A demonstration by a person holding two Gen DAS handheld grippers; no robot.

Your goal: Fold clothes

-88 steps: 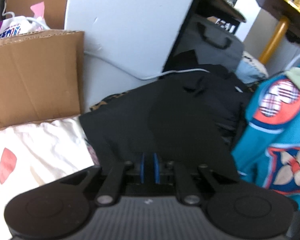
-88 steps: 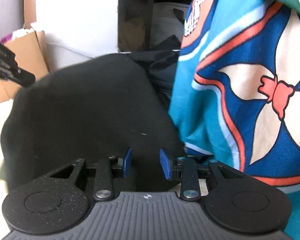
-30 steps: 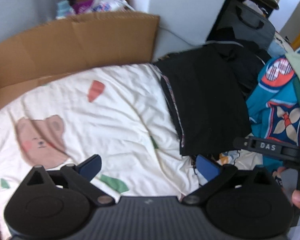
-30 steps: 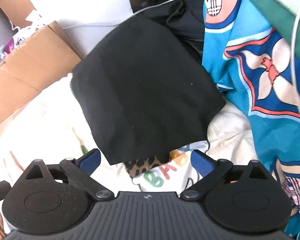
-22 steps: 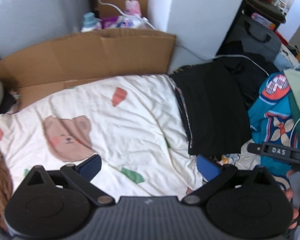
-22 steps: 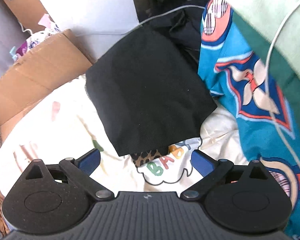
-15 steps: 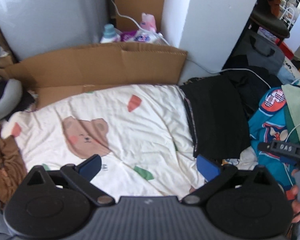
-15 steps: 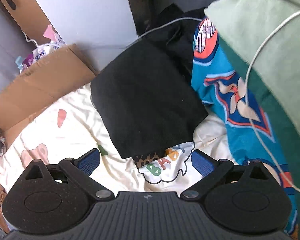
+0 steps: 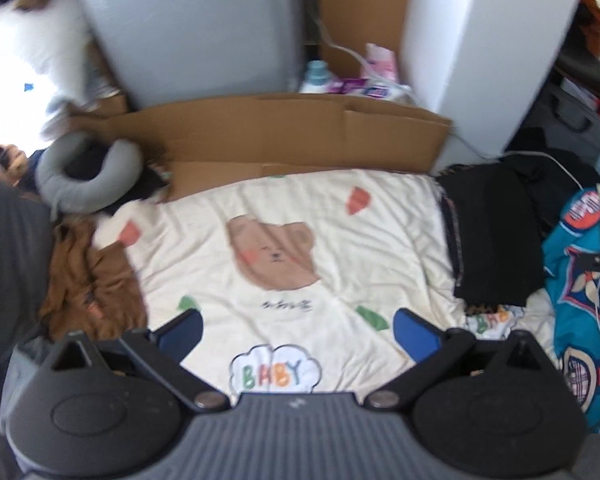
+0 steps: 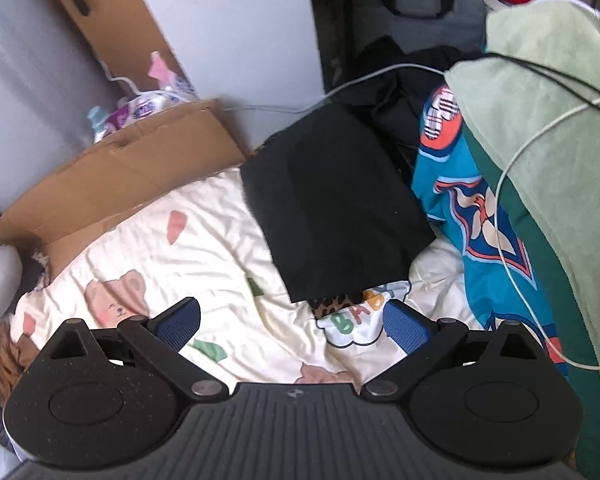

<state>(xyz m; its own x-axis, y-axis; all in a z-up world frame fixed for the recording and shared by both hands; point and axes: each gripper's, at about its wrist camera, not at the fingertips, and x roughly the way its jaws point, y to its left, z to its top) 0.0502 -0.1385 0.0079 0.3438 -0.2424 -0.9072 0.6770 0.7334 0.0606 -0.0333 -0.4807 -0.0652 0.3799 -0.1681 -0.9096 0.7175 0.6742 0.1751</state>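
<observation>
The cream blanket (image 9: 380, 240) with the bear print covers the work area. The folded black garment (image 10: 336, 208) lies flat at its right edge, over a leopard-print piece (image 10: 334, 304). A brown garment (image 9: 88, 280) is crumpled at the left edge. The left gripper (image 9: 296, 330) and the right gripper (image 10: 290, 320) both hang above the blanket with jaws wide and nothing between them. A low reach for the next garment could snag the black fold and undo it.

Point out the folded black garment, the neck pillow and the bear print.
folded black garment (image 10: 340, 208), right wrist view, middle of top face
neck pillow (image 9: 84, 188), left wrist view, curved bottom
bear print (image 9: 274, 254), left wrist view, face
</observation>
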